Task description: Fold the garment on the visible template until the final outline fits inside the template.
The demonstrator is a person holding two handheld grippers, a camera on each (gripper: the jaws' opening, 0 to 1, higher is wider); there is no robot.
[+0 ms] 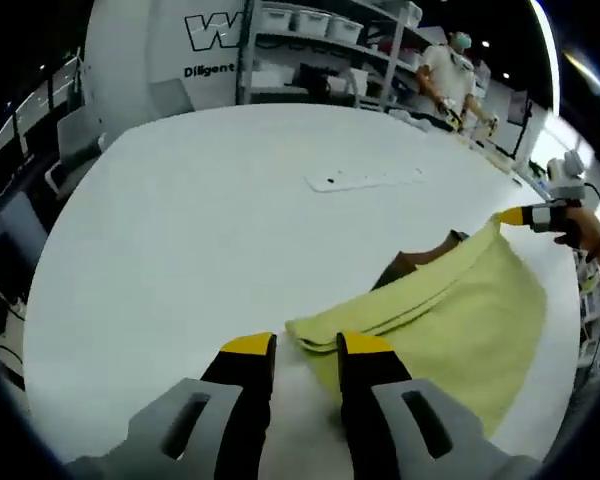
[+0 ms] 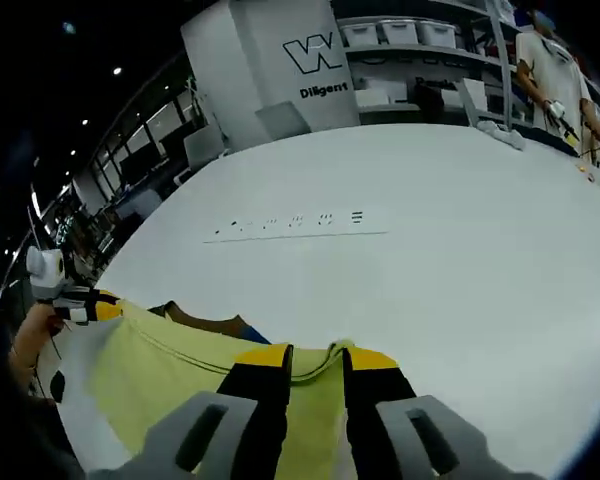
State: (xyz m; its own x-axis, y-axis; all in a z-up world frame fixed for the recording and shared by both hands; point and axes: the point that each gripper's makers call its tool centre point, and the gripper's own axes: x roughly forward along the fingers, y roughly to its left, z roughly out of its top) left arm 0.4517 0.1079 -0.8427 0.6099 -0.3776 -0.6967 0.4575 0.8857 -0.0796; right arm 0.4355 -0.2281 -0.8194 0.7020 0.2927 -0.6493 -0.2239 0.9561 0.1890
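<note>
A yellow garment (image 1: 450, 310) lies on a white table (image 1: 200, 230), partly folded, with a brown patch (image 1: 420, 260) showing at its far edge. In the left gripper view the left gripper (image 1: 306, 346) sits at the garment's near corner; its yellow-tipped jaws stand narrowly apart, one over bare table and one over the cloth edge — whether they pinch the fabric cannot be told. The right gripper (image 1: 528, 216) appears at the far right, at the garment's other corner, with a hand (image 1: 592, 232) behind it.

In the right gripper view the right gripper (image 2: 316, 356) rests at the garment (image 2: 170, 375) edge, where the hem curves between its jaws; the jaws are narrowly spaced and a grip on the cloth cannot be confirmed. The left gripper (image 2: 98, 308) meets the garment's far left corner. Beyond the garment, a thin line with small marks (image 2: 295, 224) crosses the table (image 2: 460, 230).

Background: shelving with bins (image 1: 320, 25), a white wall with lettering (image 2: 320, 60), and a person (image 1: 450, 75) standing at the table's far side.
</note>
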